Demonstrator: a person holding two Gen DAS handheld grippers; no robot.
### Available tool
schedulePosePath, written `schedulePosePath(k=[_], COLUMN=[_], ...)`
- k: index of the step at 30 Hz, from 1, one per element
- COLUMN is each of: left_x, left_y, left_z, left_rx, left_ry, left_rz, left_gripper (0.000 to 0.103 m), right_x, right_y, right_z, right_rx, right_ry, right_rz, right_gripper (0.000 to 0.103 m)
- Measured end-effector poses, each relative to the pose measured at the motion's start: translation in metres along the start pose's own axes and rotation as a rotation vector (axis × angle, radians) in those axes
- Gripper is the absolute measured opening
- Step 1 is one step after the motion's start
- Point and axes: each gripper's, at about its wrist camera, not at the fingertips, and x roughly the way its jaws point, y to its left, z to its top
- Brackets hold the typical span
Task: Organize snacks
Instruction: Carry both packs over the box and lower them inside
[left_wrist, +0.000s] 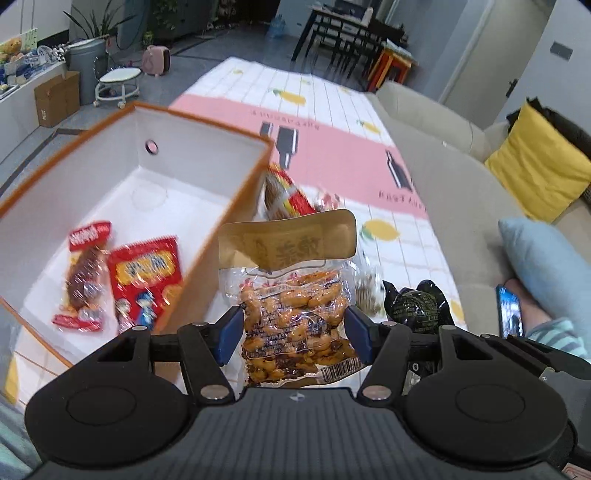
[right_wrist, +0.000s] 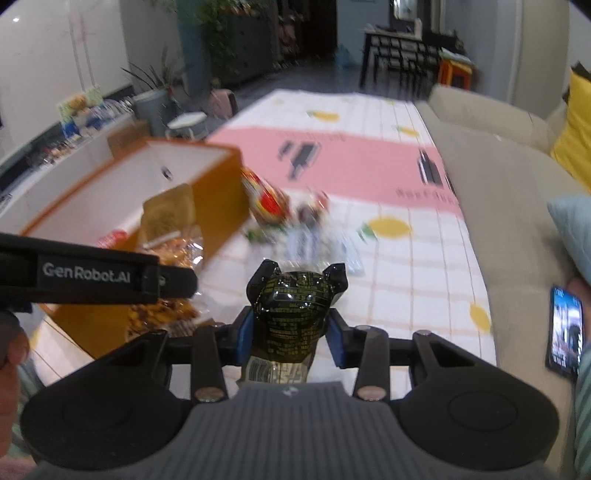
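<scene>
Left gripper (left_wrist: 293, 325): blue pads pinch a clear vacuum pack of orange-brown snacks (left_wrist: 295, 317) by its two side edges; the pack hangs lifted at centre frame, tan header card on top.

Right gripper (right_wrist: 290, 332): pads pressed on a small black packet with gold print (right_wrist: 291, 306), centre of the right wrist view, its two corners sticking up like ears. The same packet shows in the left wrist view at lower right.

Storage box (left_wrist: 207, 123) (orange trim, white inside) fills the upper left of the left view. On its floor, lower left: a red-topped pack with a brown snack (left_wrist: 85, 273) and, touching it, a red cracker packet (left_wrist: 146, 284).

Loose snacks (left_wrist: 286, 194) lie just beyond the box's near corner, on a pink-and-white checked mat (left_wrist: 332, 110); they are blurred.

Beige sofa (left_wrist: 443, 155) along the right edge.
</scene>
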Motion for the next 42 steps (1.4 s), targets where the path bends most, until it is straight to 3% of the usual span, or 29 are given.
schedulePosePath(k=[11, 16, 17, 18, 19, 20, 22, 25, 34, 39, 42], left_x=[-0.042, -0.043, -0.042, -0.040, -0.037, -0.034, -0.023, -0.005, 0.013, 0.017, 0.019], left_y=[0.051, 0.075, 0.079, 0.084, 0.087, 0.093, 0.104, 0.120, 0.146, 0.151, 0.152], left_z=[0.060, 0.083, 0.087, 0.089, 0.092, 0.095, 0.099, 0.100, 0.090, 0.087, 0.087], left_rx=[-0.017, 0.005, 0.015, 0.028, 0.038, 0.044, 0.053, 0.051, 0.084, 0.091, 0.107], left_ry=[-0.094, -0.085, -0.080, -0.072, -0.059, -0.044, 0.000, 0.049, 0.122, 0.152, 0.164], left_rz=[0.031, 0.052, 0.062, 0.068, 0.076, 0.081, 0.066, 0.101, 0.161, 0.205, 0.227], left_gripper=[0.068, 0.066, 0.064, 0.053, 0.033, 0.030, 0.030, 0.030, 0.031, 0.042, 0.049], right_x=[-0.004, 0.006, 0.009, 0.011, 0.016, 0.020, 0.028, 0.048, 0.094, 0.109, 0.123], right_y=[0.042, 0.076, 0.081, 0.087, 0.094, 0.099, 0.110, 0.125, 0.150, 0.161, 0.167], right_z=[0.057, 0.083, 0.086, 0.089, 0.093, 0.096, 0.102, 0.108, 0.099, 0.098, 0.101], right_rx=[-0.070, -0.172, -0.190, -0.208, -0.230, -0.251, -0.288, -0.353, -0.493, -0.539, -0.555], right_ry=[-0.096, -0.134, -0.138, -0.140, -0.139, -0.137, -0.133, -0.106, -0.020, 0.027, 0.060], right_rz=[0.130, 0.194, 0.206, 0.218, 0.232, 0.241, 0.255, 0.269, 0.282, 0.330, 0.314], right_gripper=[0.038, 0.038, 0.038, 0.038, 0.038, 0.038, 0.038, 0.038, 0.038, 0.038, 0.038])
